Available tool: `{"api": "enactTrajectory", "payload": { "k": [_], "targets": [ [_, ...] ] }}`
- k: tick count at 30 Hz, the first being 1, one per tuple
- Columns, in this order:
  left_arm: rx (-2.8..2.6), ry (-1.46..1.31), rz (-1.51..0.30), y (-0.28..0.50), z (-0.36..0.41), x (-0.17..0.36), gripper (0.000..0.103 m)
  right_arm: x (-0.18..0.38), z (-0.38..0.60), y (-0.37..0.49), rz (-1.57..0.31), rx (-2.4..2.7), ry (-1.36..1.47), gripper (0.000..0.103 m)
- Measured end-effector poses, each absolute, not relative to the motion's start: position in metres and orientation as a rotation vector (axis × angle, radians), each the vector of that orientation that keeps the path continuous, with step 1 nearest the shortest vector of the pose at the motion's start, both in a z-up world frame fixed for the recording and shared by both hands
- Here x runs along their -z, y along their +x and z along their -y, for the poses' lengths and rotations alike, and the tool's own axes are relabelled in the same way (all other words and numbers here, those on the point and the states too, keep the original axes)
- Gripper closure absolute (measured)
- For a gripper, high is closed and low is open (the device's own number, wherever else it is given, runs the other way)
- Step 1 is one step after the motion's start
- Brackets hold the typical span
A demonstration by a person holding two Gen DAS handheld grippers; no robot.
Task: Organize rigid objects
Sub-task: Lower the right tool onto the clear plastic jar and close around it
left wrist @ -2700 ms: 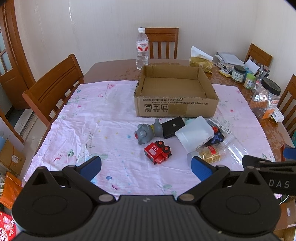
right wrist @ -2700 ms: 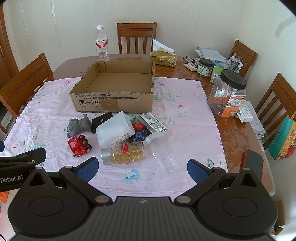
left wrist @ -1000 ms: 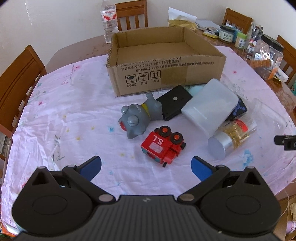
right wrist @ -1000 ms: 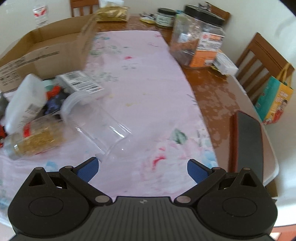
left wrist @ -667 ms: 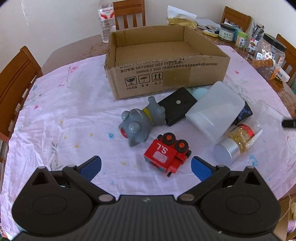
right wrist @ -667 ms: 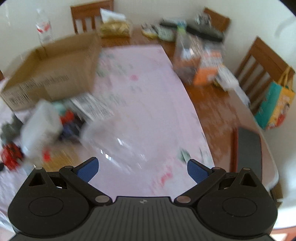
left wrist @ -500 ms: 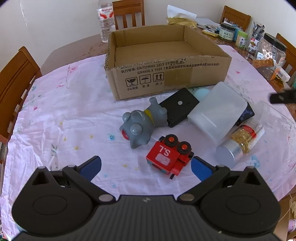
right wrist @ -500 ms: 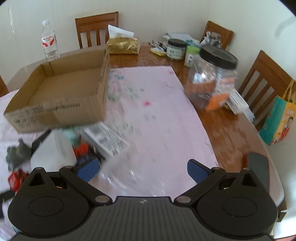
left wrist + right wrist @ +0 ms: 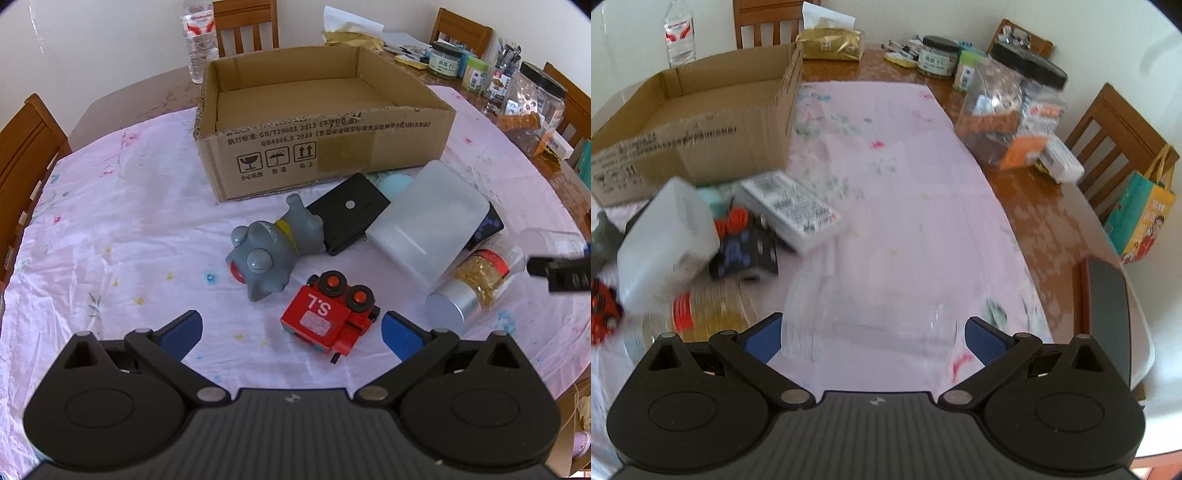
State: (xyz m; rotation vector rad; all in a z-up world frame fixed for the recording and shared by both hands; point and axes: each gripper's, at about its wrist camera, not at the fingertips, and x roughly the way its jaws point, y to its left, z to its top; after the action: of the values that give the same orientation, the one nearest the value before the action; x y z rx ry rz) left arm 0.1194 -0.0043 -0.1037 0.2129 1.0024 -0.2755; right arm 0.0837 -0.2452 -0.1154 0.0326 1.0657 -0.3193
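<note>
An open cardboard box (image 9: 325, 147) stands on the pink cloth. In front of it lie a grey rubber toy (image 9: 269, 251), a red toy train (image 9: 328, 314), a black case (image 9: 347, 212), a white plastic container (image 9: 428, 225) and a gold-filled jar (image 9: 476, 284). My left gripper (image 9: 291, 328) is open just short of the train. My right gripper (image 9: 873, 334) is open, its fingers either side of a clear plastic cup (image 9: 871, 310) lying on the cloth; it also shows at the right edge of the left wrist view (image 9: 557, 273).
A barcode-labelled white box (image 9: 790, 210) and a dark blue-dotted item (image 9: 744, 254) lie by the container. A large black-lidded jar (image 9: 1012, 107), small jars (image 9: 938, 55), a water bottle (image 9: 197, 33), a tissue pack (image 9: 831, 44) and chairs ring the table. A phone (image 9: 1106, 306) lies at the right edge.
My left gripper has moved slightly closer to the red train. My right gripper has swung and dropped low over the clear cup, which now lies between its fingers.
</note>
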Motion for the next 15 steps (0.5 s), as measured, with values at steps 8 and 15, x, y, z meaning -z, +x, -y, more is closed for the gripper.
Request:
{"api": "enactTrajectory", "payload": {
  "k": [8,15],
  "targets": [
    [0.303,0.247,-0.995,0.122,0.011,0.113,0.001,0.136,0.253,0.064,-1.111,0.285,0.093,0.0],
    [0.379,0.273,-1.014,0.124,0.01,0.13,0.001,0.139,0.254,0.06,-1.082,0.231,0.095,0.0]
  ]
}}
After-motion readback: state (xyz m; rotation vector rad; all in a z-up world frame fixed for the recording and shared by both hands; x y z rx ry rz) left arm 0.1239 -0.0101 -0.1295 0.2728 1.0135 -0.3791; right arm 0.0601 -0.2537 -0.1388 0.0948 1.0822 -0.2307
